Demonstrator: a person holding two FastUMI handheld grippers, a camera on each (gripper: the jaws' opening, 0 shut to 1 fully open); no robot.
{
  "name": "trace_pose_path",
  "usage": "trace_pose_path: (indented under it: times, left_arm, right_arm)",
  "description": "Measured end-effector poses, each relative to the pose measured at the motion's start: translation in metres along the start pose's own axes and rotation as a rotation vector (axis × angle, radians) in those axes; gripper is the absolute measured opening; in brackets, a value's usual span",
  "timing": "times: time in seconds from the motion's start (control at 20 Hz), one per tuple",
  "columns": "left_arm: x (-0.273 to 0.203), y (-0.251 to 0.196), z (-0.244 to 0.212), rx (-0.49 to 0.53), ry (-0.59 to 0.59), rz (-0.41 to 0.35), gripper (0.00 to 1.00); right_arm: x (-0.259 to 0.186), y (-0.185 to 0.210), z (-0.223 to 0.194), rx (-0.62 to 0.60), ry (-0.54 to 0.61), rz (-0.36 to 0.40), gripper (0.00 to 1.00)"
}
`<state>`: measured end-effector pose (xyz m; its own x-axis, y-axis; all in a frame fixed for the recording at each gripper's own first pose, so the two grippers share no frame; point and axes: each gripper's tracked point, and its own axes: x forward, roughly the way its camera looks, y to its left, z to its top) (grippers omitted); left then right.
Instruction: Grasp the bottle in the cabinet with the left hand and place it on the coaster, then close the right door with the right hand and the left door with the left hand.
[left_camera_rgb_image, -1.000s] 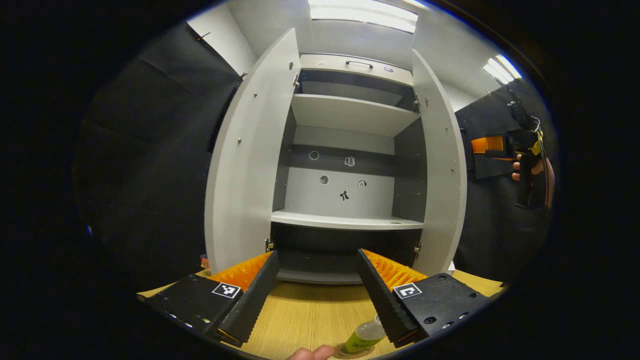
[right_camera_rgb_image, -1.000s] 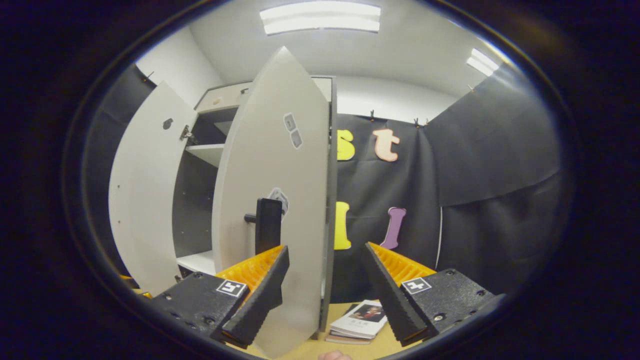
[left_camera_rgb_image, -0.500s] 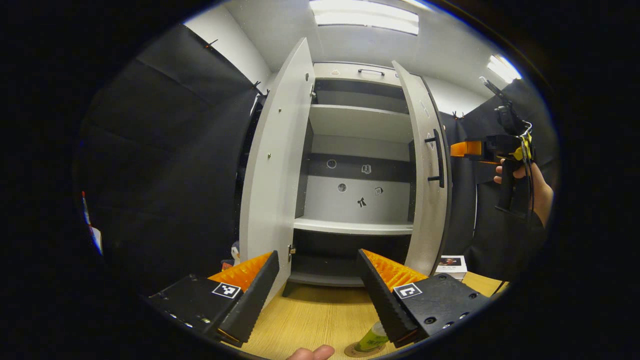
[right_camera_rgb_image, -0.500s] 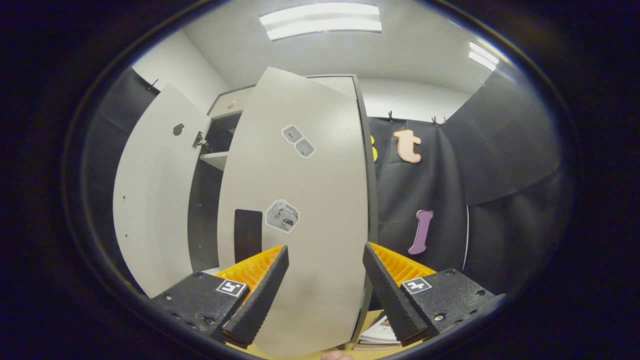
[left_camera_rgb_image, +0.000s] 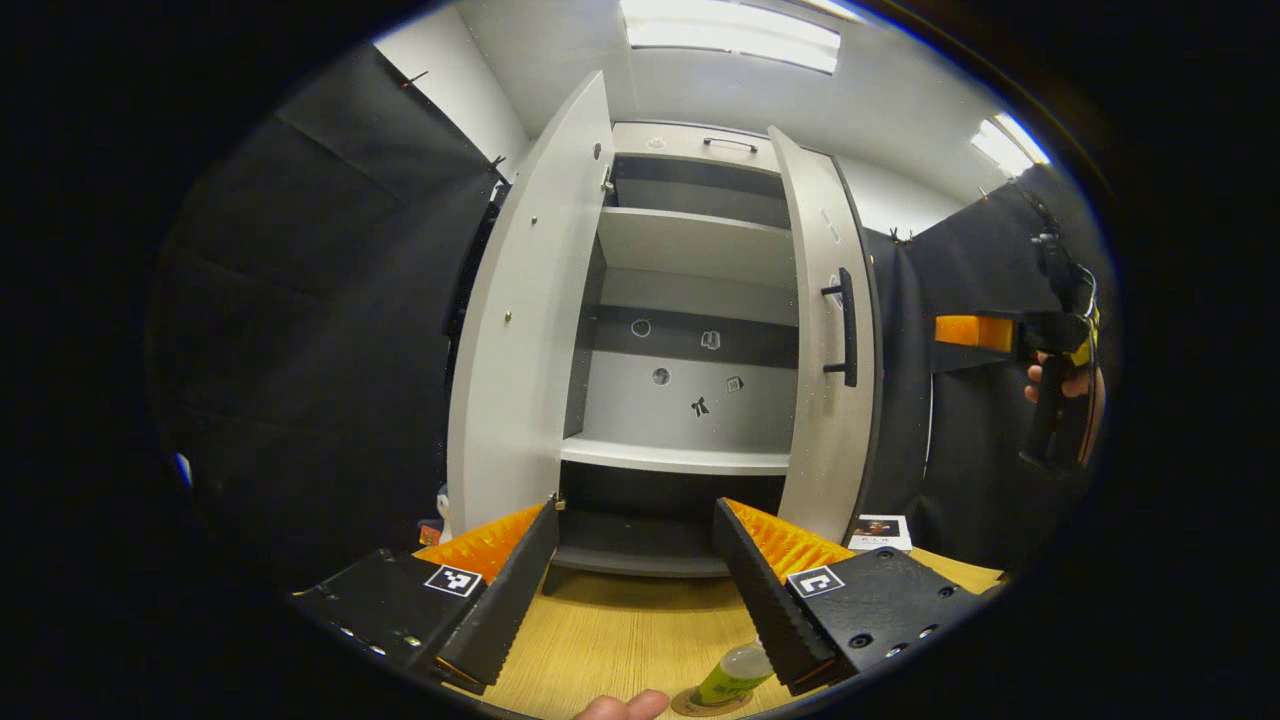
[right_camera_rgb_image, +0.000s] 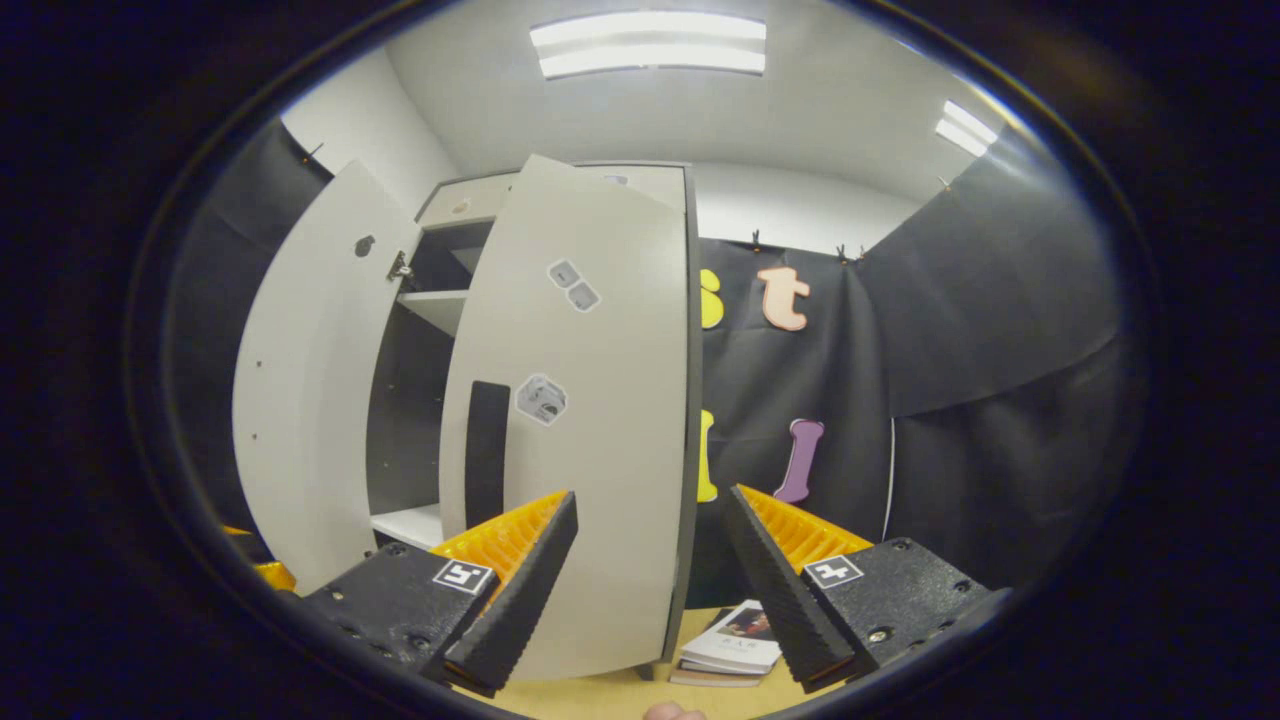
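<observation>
The grey cabinet (left_camera_rgb_image: 690, 400) stands on a wooden table with its shelves bare. Its left door (left_camera_rgb_image: 520, 330) is wide open. Its right door (left_camera_rgb_image: 825, 350), with a black handle (left_camera_rgb_image: 848, 325), is swung about halfway shut. A small clear bottle (left_camera_rgb_image: 733, 675) with a green label stands on a round coaster (left_camera_rgb_image: 692, 705) beside my left gripper (left_camera_rgb_image: 635, 510), which is open and holds nothing. My right gripper (right_camera_rgb_image: 650, 498) is open, facing the outer face of the right door (right_camera_rgb_image: 590, 420) just short of it. In the left gripper view that gripper (left_camera_rgb_image: 985, 332) hovers right of the cabinet.
A short stack of books (right_camera_rgb_image: 735, 645) lies on the table (left_camera_rgb_image: 620, 630) by the cabinet's right foot. Black cloth walls close in both sides. A hand (left_camera_rgb_image: 1065, 385) holds the right gripper's grip. Small items (left_camera_rgb_image: 435, 520) sit behind the left door.
The right door has swung from wide open to about halfway shut. My right gripper followed it, then drew back a little. The bottle stays on the coaster.
</observation>
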<state>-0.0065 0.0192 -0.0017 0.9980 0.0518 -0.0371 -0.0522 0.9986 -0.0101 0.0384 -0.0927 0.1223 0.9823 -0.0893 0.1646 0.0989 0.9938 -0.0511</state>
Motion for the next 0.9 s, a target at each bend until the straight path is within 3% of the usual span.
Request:
trace_pose_path:
  times: [0.1, 0.3, 0.5, 0.6, 0.7, 0.75, 0.9]
  left_arm:
    - [0.005, -0.003, 0.000, 0.005, -0.001, -0.011, 0.99]
    - [0.011, -0.014, -0.001, -0.002, 0.008, -0.040, 0.91]
    - [0.013, -0.022, -0.003, -0.012, 0.012, -0.060, 0.99]
    - [0.012, -0.022, -0.003, -0.021, 0.014, -0.056, 0.95]
    - [0.010, -0.015, 0.006, -0.045, 0.001, -0.044, 0.95]
    - [0.008, -0.007, 0.014, -0.059, -0.014, -0.032, 1.00]
    - [-0.005, 0.040, 0.044, -0.059, -0.059, 0.067, 1.00]
  right_arm:
    - [-0.020, -0.001, -0.025, 0.002, 0.020, -0.022, 0.98]
    - [-0.057, 0.005, -0.081, -0.015, 0.124, -0.036, 0.98]
    - [-0.081, 0.008, -0.126, -0.012, 0.221, -0.045, 0.98]
    - [-0.085, 0.008, -0.141, 0.004, 0.262, -0.049, 0.98]
    - [-0.083, 0.007, -0.144, 0.029, 0.267, -0.042, 0.98]
    - [-0.080, 0.006, -0.143, 0.034, 0.262, -0.040, 0.98]
    - [-0.069, 0.005, -0.134, 0.026, 0.237, -0.040, 0.98]
